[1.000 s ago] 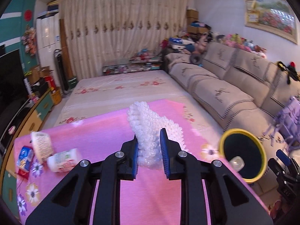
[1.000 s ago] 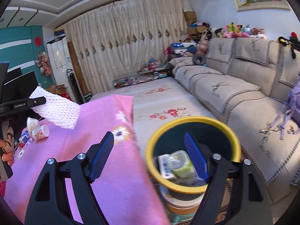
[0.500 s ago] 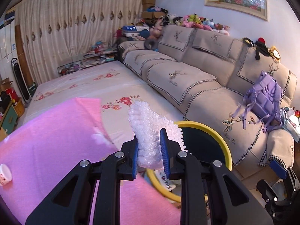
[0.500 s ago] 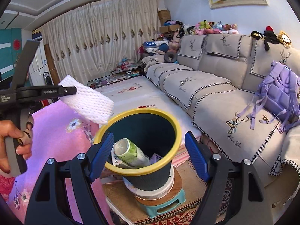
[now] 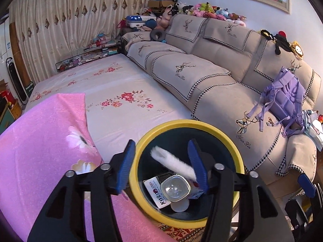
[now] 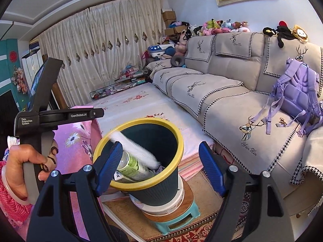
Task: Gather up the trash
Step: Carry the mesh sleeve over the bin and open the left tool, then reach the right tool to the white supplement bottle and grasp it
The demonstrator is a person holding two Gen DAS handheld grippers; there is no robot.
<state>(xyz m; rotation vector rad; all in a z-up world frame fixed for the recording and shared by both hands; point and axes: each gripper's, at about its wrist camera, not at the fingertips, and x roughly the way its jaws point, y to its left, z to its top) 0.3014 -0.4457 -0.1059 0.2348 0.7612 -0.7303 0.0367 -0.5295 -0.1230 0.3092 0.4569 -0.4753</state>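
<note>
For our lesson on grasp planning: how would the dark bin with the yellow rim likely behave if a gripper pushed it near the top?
The dark bin with the yellow rim probably tips easily: it is tall, tapers downward and stands on a white tub atop a small teal stool. It looks like light plastic, holding only a green bottle and white foam netting, so it may slide.

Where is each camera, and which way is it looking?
Left wrist: sits on the left gripper, looking down into the yellow-rimmed bin, where white foam netting drops as its fingers open.
Right wrist: sits on the right gripper, open, looking at the bin's side; the person's hand shows.
Both share the bin, the netting, the sofa and the purple backpack.
</note>
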